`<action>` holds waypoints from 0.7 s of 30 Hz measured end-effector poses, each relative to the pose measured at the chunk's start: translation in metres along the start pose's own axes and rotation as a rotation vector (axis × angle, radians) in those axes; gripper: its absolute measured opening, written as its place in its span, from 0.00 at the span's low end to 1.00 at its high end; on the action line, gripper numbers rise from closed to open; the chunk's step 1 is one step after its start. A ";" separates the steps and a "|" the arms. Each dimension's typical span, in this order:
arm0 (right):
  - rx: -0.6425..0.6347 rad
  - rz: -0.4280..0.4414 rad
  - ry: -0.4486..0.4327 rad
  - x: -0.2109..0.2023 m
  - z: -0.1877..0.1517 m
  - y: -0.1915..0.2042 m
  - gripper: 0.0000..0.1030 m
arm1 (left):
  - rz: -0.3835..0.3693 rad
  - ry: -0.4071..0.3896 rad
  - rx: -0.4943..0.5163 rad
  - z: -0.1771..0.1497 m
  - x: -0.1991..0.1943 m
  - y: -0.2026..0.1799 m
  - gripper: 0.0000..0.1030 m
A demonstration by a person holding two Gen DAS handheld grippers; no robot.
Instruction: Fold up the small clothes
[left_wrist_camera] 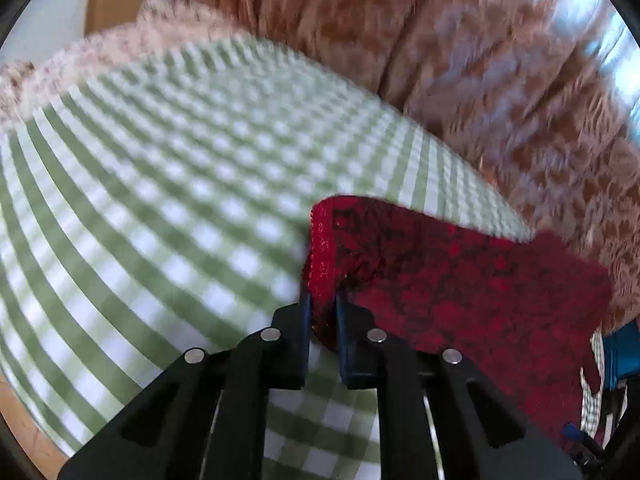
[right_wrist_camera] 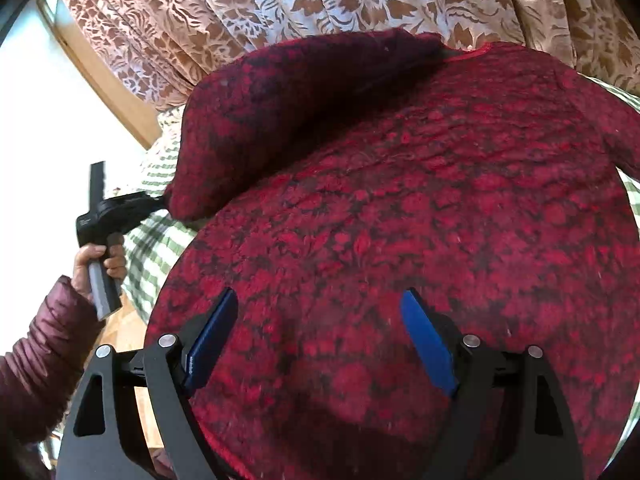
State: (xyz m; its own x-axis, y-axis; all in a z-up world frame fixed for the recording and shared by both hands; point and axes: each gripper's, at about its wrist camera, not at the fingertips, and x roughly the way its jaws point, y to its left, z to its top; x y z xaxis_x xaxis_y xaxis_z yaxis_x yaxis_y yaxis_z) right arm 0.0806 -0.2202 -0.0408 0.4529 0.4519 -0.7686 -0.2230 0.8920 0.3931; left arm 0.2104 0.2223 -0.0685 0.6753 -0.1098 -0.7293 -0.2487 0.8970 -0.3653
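A small red and black patterned sweater lies spread on a green and white checked cloth. My left gripper is shut on the cuff of the sweater's sleeve and holds it lifted above the cloth. In the right wrist view that sleeve lies folded over the sweater's body, with the left gripper at its end. My right gripper is open and empty, hovering just above the sweater's lower part.
A brown and white floral curtain hangs behind the table. A fluffy pink fabric lies at the far edge of the checked cloth. A wooden frame and bright window are at the left.
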 end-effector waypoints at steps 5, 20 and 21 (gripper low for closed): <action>-0.011 -0.021 -0.017 0.027 0.034 -0.002 0.80 | 0.107 -0.110 -0.055 0.048 -0.019 0.019 0.09; -0.118 -0.158 -0.050 0.103 0.066 0.014 0.84 | 0.560 -0.064 -0.085 0.124 0.050 0.062 0.21; -0.123 -0.161 -0.048 0.103 0.066 0.015 0.85 | 0.588 -0.050 -0.098 0.122 0.054 0.069 0.22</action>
State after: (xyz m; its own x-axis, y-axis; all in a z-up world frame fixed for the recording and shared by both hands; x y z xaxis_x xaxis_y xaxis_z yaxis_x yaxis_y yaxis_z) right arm 0.1811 -0.1608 -0.0809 0.5310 0.3053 -0.7905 -0.2471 0.9481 0.2002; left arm 0.3145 0.3300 -0.0624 0.4362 0.4158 -0.7980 -0.6522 0.7571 0.0380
